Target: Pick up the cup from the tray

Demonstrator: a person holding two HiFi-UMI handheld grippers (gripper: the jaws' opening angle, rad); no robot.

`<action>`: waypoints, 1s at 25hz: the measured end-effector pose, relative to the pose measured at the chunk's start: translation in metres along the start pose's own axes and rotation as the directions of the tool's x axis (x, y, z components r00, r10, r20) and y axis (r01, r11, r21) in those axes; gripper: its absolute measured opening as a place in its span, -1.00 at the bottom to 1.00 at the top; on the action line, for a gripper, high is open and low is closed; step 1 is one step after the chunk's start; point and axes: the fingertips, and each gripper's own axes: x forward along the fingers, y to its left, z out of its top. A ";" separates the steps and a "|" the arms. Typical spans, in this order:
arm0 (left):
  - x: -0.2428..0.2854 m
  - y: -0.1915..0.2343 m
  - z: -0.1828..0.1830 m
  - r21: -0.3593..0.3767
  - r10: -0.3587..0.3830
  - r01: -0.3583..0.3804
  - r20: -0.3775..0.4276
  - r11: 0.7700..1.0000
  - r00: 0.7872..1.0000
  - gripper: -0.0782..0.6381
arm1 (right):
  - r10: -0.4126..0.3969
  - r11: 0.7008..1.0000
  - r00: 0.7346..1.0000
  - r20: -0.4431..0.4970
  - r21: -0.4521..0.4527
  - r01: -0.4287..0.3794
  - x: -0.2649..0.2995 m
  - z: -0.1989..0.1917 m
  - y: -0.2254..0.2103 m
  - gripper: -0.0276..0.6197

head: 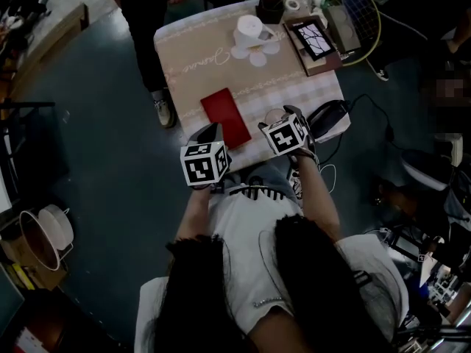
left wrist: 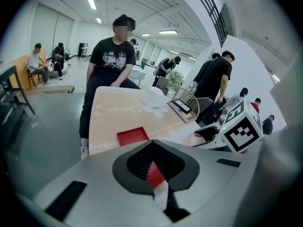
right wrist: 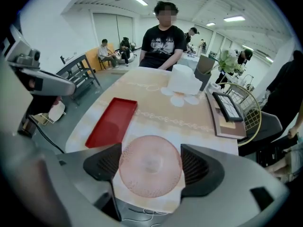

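1. Our right tool point(right wrist: 151, 163) is pinching the cup point(head: 274, 116) by the bench's point(right wrist: 189, 117) near edge, off the tray point(right wrist: 111, 122).
2. Left tool point(left wrist: 150, 161) is pressed together, empty.
3. The pick looks basically done, so next we'd just lift steady.

I count one red tray point(head: 227, 115), one pink cup point(right wrist: 150, 165), one white roll point(head: 249, 29) and one racket point(head: 360, 9) around a single surface point(head: 294, 79). My grippers number two: left gripper point(left wrist: 152, 169) and right gripper point(right wrist: 150, 161).
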 end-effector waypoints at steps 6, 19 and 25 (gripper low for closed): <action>0.009 -0.007 0.001 -0.009 -0.006 0.006 -0.020 1.000 1.000 -0.77 | -0.007 0.999 1.000 -0.011 0.045 0.007 0.007 -0.013 -0.013 0.31; 0.010 -0.030 0.013 0.015 -0.054 0.054 0.025 0.998 0.998 -0.77 | -0.026 0.979 0.988 0.152 0.205 -0.006 -0.021 0.004 -0.025 0.31; 0.001 -0.033 0.010 0.028 -0.058 0.057 0.046 0.998 0.997 -0.77 | -0.032 0.972 0.963 0.266 0.233 -0.032 -0.058 0.025 -0.022 0.31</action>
